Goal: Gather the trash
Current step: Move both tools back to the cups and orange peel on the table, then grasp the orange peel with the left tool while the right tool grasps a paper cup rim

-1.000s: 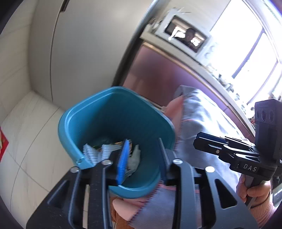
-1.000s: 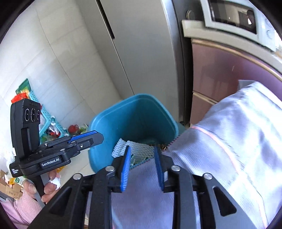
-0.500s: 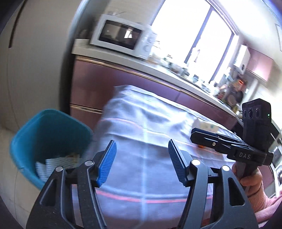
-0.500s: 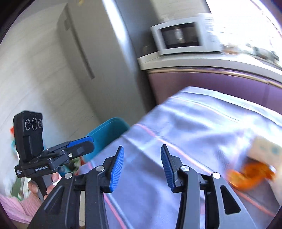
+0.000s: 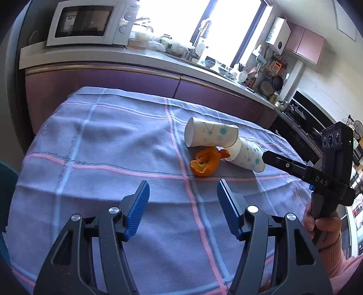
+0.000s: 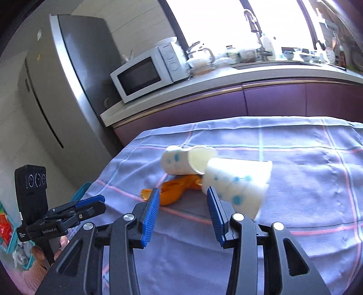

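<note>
Two white paper cups with blue dots lie on their sides on the checked tablecloth [image 5: 102,147], one [image 5: 211,133] resting against the other [image 5: 247,154]. An orange peel [image 5: 205,161] lies in front of them. My left gripper [image 5: 183,192] is open and empty, a short way before the peel. My right gripper [image 6: 182,197] is also open and empty, close to the peel [image 6: 174,192] and the nearer cup [image 6: 238,183]; the other cup [image 6: 181,161] lies behind. Each gripper shows in the other's view, the right [image 5: 265,156] and the left [image 6: 99,203].
A teal bin [image 6: 80,191] stands on the floor off the table's left end, with only its rim showing. Behind the table runs a purple counter [image 5: 136,77] with a microwave [image 5: 86,21] and kitchenware. A grey fridge [image 6: 74,74] stands at the left.
Both grippers swung away from the teal bin and over the table, and both jaws widened. The cups and the peel came into view; the bin slid off to the left.
</note>
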Demonstrator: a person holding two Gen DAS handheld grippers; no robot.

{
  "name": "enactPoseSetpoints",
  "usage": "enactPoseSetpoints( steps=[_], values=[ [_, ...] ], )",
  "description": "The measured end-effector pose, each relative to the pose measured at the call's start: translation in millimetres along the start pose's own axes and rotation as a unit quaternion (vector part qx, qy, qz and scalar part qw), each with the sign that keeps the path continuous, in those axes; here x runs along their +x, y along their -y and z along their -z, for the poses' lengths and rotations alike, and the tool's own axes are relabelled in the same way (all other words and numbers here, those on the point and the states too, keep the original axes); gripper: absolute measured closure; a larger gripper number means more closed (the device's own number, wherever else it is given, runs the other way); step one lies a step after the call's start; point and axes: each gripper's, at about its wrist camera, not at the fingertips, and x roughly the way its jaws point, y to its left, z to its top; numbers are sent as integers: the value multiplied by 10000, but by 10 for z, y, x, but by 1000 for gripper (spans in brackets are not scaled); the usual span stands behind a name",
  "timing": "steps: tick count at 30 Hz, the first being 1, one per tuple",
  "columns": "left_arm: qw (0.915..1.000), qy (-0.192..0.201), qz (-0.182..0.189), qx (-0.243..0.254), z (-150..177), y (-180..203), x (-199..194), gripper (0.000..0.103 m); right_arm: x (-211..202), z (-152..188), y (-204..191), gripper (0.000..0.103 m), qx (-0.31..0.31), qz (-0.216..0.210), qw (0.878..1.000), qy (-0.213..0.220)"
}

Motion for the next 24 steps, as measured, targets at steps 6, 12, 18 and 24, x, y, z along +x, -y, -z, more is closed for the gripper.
enactPoseSetpoints(
  steps=[6,12,18,24],
  values=[
    [9992,-362,116,109,-119,167,396,42,-69,-48,482,62,517,250,9982,148],
    [9976,-697,7,-41,-210,141,627,42,42,-16,664,62,802,135,9967,33],
    [9963,-849,103,-52,-253,169,755,47,128,17,671,62,916,-67,9958,-49],
    [9956,-928,158,15,-258,245,820,61,137,27,665,67,909,-183,9957,-67]
  ],
)
